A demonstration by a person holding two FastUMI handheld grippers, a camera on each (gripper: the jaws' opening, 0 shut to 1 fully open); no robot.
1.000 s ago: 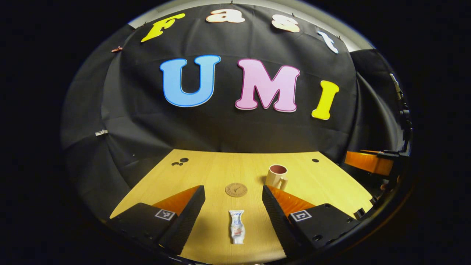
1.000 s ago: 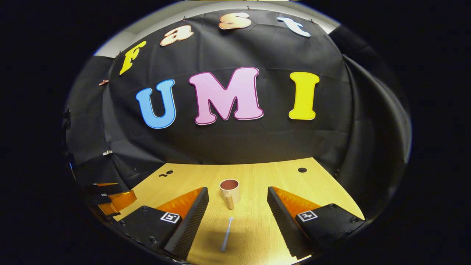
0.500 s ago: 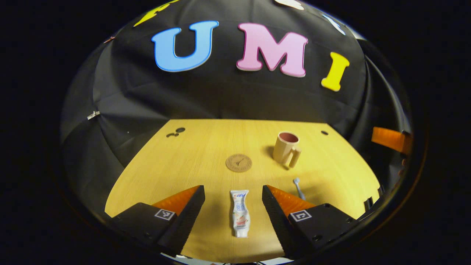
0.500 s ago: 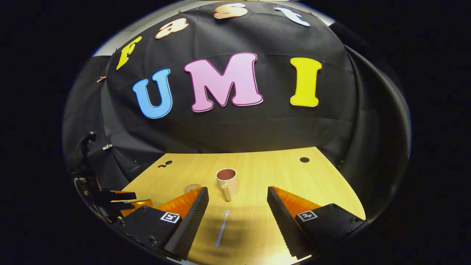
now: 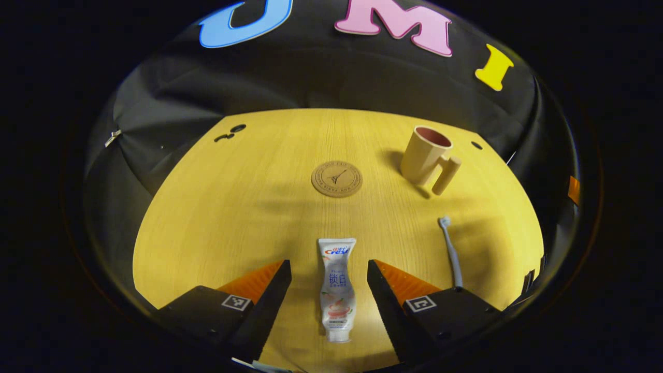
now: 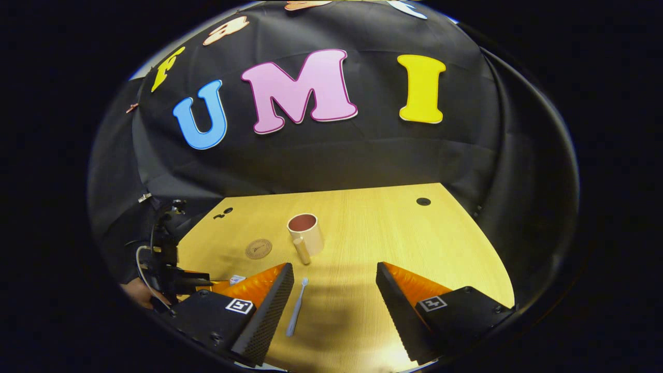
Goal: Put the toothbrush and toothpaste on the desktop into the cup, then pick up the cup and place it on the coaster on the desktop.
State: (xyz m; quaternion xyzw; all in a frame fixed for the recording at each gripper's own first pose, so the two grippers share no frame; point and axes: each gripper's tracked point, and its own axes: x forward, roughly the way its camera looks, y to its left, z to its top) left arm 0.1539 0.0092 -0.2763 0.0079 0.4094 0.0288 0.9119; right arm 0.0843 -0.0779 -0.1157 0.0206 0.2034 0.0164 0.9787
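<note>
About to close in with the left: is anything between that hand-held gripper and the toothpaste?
Nothing visible. The toothpaste lies flat on the desktop between the open fingers of the left hand-held gripper, with bare wood either side.

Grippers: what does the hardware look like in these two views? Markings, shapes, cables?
Both the left gripper and the right gripper have two wedge-shaped fingers tapering forward from blocky black bases with screw holes. Each base carries a square black-and-white fiducial tag. In the right gripper view, a pale cable loops beside the left gripper's frame.

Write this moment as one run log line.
left gripper: open over toothpaste | right gripper: open near toothbrush | cup: empty
</note>
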